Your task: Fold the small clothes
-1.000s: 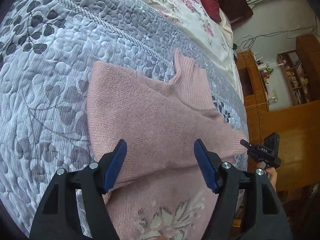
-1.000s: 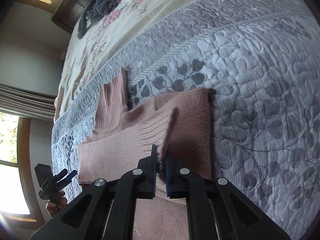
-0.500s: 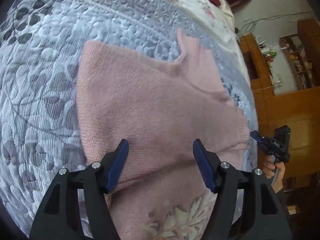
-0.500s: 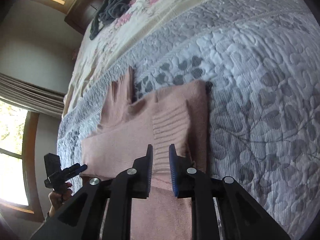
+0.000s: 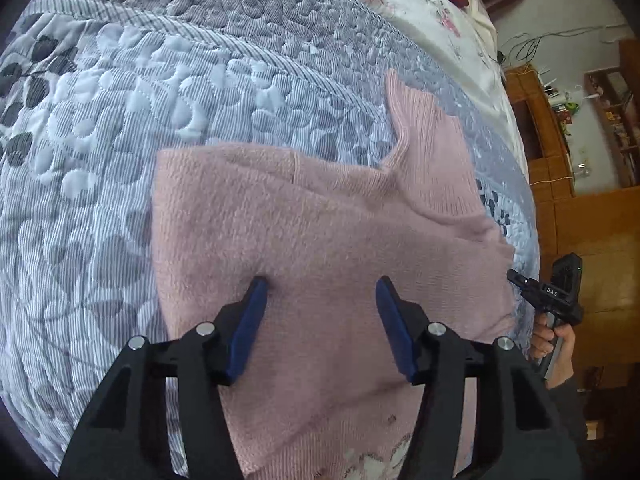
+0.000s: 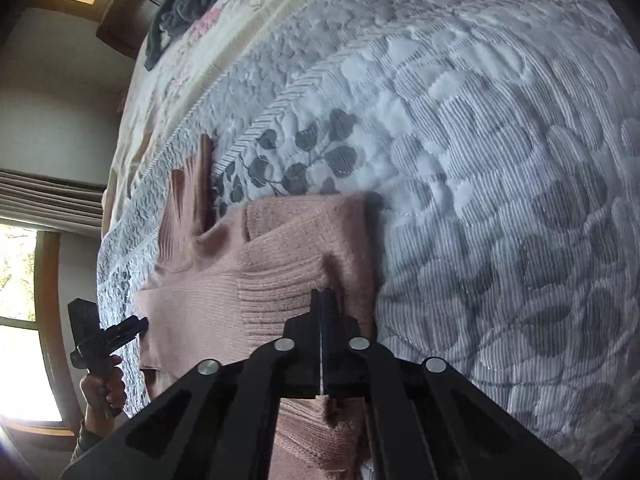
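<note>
Two hand-held grippers work over a pink knitted sweater [image 5: 328, 248] spread on the bed's grey-and-white quilted leaf-pattern coverlet [image 5: 100, 140]. The left gripper [image 5: 320, 320] hovers just above the sweater's body, its blue-padded jaws spread wide and holding nothing. The right gripper [image 6: 322, 308] has its jaws pressed together, and they appear to pinch the ribbed cuff [image 6: 280, 292] of a sleeve folded across the chest, though I cannot be sure how much knit sits between them.

This looks like the sleeve-folding step: both sleeves seem tucked inward, leaving a narrow rectangle. Next, I judge, the right side must let go of the cuff, and the pair should take the hem end and carry it up toward the neck.

The sweater's long axis runs away from the person, its ribbed turtleneck collar [image 5: 432, 168] pointing toward the far floral bedding [image 6: 208, 40] and its hem nearest the grippers.
</note>
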